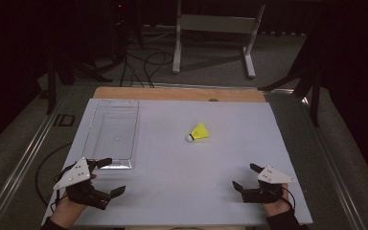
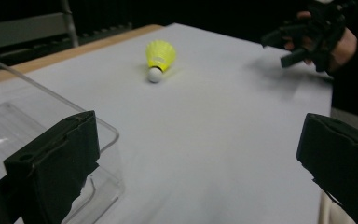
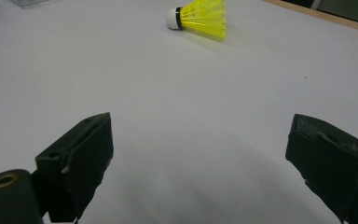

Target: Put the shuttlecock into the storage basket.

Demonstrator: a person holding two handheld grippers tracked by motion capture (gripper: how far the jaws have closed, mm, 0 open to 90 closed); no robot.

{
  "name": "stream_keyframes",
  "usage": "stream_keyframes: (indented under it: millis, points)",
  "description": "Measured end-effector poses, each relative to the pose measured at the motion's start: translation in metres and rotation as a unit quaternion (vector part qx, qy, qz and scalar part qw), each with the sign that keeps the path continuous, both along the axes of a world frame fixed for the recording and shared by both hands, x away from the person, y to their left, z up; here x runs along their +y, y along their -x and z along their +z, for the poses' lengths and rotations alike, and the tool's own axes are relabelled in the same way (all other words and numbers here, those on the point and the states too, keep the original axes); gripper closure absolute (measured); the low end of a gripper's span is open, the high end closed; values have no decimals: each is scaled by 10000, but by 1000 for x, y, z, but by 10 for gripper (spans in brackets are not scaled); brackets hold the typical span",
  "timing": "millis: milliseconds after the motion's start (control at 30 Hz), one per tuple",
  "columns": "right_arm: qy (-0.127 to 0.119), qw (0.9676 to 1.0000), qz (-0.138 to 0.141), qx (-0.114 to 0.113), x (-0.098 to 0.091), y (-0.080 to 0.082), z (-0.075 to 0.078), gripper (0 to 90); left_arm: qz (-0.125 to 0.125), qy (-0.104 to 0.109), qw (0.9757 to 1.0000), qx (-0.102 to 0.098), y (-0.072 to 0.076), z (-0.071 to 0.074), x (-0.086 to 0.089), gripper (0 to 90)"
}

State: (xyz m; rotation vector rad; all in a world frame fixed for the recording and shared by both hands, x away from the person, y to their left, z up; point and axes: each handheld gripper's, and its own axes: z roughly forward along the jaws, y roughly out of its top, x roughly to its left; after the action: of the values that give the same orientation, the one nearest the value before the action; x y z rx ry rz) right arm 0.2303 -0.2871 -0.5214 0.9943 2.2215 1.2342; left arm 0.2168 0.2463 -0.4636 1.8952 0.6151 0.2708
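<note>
Two grippers wait apart, shuttlecock lies loose between them

Two grippers sit near the front edge of the counter (image 1: 172,191), the left gripper (image 1: 111,176) at the left corner and the right gripper (image 1: 246,176) toward the right, both with their fingers spread wide and holding nothing. The shuttlecock (image 1: 198,132) lies on its side near the middle of the counter, well apart from both, with bare white surface all around it. In the right gripper view the shuttlecock (image 3: 200,14) has its white cork tip pointing left and its yellow skirt fanning right; the skirt is ribbed and thin, and its top is cut off by the frame.

A clear plastic tray (image 1: 94,125) stands along the left side, long and shallow, with rounded corners and a glossy rim. Its near end is just beside the left gripper, and in the left gripper view the tray (image 2: 51,100) runs behind the left black finger, so part of its wall is hidden. The fingers are blocky, matte and dark, with rough worn faces.

The counter top is smooth and pale, with a strip of bare wood along its far edge. Beyond it the floor is dim, with cables and a white metal frame; the room's sides are too dark to make out. In the left gripper view the right gripper (image 2: 293,44) is blurred.
</note>
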Motion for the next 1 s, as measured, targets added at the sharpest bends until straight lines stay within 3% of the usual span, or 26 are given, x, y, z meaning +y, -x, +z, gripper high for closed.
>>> stream_keyframes:
  millis: [67,433,667,1000]
  points:
    - [28,10000,15,-12,0,-1,-1,77,-177,-190,9996,109,-2,3,-3,1]
    - [40,10000,74,12,1,0,0,77,-538,-654,9958,351,-8,9,-11,1]
    - [20,9999,109,36,2,0,-1,78,-714,-1078,9901,554,-12,12,-16,1]
    - [6,9999,126,49,2,-1,-1,78,-1022,-1536,9796,792,-15,13,-27,1]
